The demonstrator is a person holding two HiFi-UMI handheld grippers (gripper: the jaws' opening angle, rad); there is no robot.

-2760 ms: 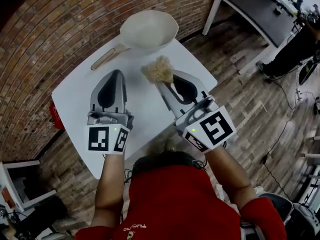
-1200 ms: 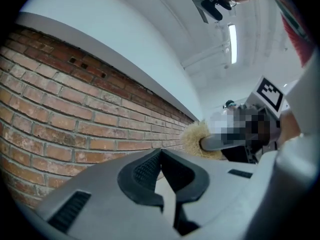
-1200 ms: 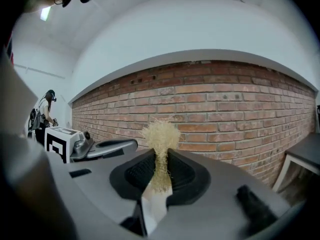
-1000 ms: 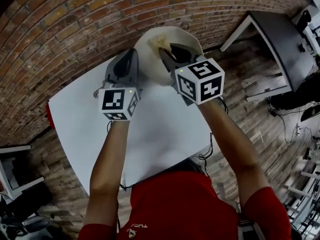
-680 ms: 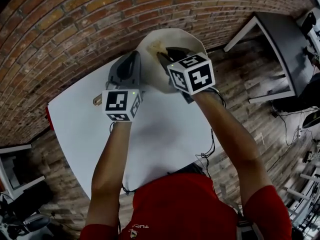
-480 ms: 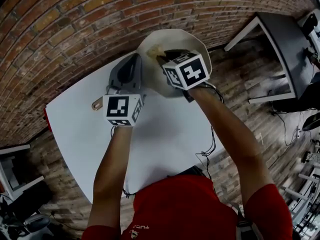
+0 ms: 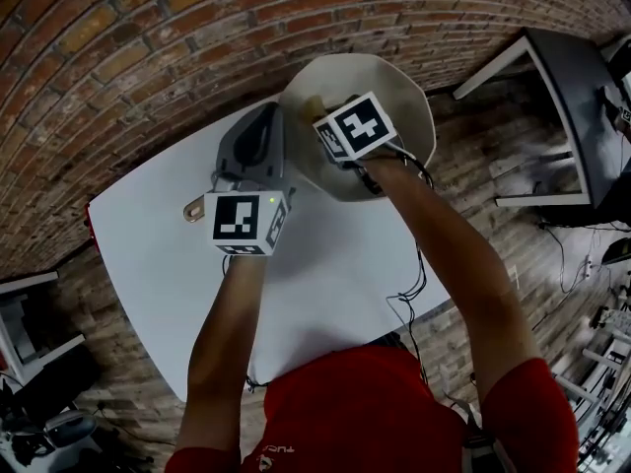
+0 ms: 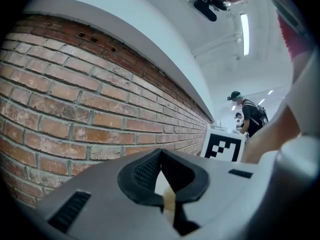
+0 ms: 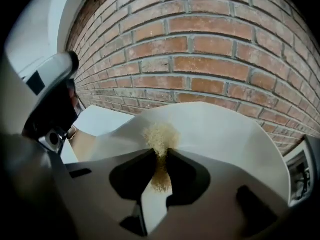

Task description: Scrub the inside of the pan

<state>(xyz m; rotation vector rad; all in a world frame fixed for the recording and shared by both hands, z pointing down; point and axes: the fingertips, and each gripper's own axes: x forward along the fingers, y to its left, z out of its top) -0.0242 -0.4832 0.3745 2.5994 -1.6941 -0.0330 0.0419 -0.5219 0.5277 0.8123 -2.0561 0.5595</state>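
Right gripper clamps the brush inside the pan; left gripper clamps its handle, pointing left.

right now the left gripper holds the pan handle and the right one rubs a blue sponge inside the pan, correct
Not a blue sponge: the right gripper is shut on a tan fibrous scrubber inside the pan, as the right gripper view shows. The left gripper does hold the pan handle.

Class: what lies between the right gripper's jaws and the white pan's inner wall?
A tan fibrous scrubber, pinched by the right gripper, its tuft against the white pan; the right gripper view shows it.
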